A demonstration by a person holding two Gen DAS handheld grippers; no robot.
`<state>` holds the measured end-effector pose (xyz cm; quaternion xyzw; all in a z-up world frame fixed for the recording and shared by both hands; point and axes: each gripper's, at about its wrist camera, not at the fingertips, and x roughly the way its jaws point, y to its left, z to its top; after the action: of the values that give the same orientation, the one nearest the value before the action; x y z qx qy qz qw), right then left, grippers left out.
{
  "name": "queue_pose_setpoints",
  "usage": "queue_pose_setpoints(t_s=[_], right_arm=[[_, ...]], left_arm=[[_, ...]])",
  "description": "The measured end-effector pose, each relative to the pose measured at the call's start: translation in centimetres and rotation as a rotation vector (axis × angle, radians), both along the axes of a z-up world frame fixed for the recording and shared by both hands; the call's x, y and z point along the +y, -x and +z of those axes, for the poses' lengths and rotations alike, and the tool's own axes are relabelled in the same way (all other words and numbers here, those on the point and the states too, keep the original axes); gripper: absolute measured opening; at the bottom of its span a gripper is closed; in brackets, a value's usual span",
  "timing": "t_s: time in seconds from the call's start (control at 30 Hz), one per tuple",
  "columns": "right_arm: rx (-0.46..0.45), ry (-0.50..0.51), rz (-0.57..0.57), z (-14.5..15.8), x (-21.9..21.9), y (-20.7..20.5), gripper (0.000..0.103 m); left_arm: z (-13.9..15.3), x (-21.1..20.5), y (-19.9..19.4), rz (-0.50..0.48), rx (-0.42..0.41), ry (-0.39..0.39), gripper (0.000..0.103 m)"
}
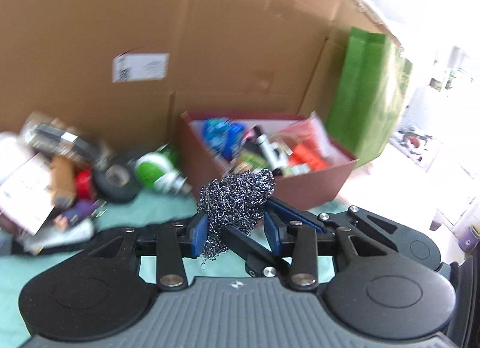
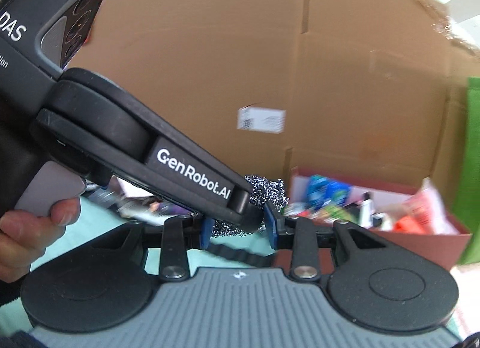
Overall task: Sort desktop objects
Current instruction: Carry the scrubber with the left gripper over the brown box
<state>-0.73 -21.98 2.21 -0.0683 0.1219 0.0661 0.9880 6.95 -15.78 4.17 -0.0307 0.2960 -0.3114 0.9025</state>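
Observation:
A grey steel wool scourer [image 1: 237,198] hangs in the air over the teal cloth, and both grippers hold it. In the left wrist view my left gripper [image 1: 236,234] is shut on the scourer's lower part, while the right gripper's fingers [image 1: 288,213] cross in from the right. In the right wrist view my right gripper [image 2: 239,231] is shut on the scourer [image 2: 268,189]. The left gripper's black finger [image 2: 240,207] lies across it and hides part of the wool. A dark red open box [image 1: 318,186] holding several small items stands just beyond.
A tall cardboard sheet [image 1: 210,32] walls off the back. A green bag [image 1: 360,92] stands to the right of the red box [image 2: 420,243]. A pile with a black tape roll [image 1: 117,177] and a green-and-white item [image 1: 153,170] lies at the left. A person's hand [image 2: 30,225] grips the left handle.

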Motion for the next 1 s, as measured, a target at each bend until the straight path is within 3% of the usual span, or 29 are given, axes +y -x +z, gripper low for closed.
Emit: queue_pose_setpoints(t_s=[0.17,0.43,0.53,0.57,0.77,0.83,0.9,0.93,1.0], right_arm=[[-0.046,0.011,-0.066,0.8,-2.8,-1.8,0.035],[-0.071,-0.016,-0.114,0.9,-6.3,-5.9,0.035],[-0.056,-0.061,-0.108,0.6,-7.5,-7.7,0.035],[-0.048,-0.08,-0.098,0.4,-7.9,-8.5,0.035],[0.001,-0.081,-0.086,-0.7,-8.8,-11.5,0.035],[0.009,-0.081,-0.084,-1.0,-9.0,-11.8,0.035],[0.005,-0.082,-0.091,-1.2,-9.3,-11.8,0.037],[0.003,-0.08,-0.094,-1.4,-9.1,-11.5,0.039],[0.005,-0.08,-0.109,-1.8,-8.7,-11.1,0.051]], left_arm=[[1.0,-3.0,-2.1,-0.041,-0.048,0.015,0.042],[1.1,-6.1,-6.7,-0.034,-0.053,0.025,0.042],[0.6,-6.3,-8.3,-0.012,-0.039,0.033,0.039],[0.3,-6.4,-8.9,-0.013,-0.025,0.046,0.031],[-1.0,-6.5,-11.0,0.022,0.008,0.033,0.032],[-1.3,-6.2,-11.2,0.028,0.022,0.042,0.041],[-1.6,-5.9,-11.0,0.037,0.015,0.049,0.063],[-1.7,-5.7,-10.9,0.043,0.008,0.056,0.069],[-1.8,-5.4,-10.6,0.049,-0.009,0.074,0.083]])
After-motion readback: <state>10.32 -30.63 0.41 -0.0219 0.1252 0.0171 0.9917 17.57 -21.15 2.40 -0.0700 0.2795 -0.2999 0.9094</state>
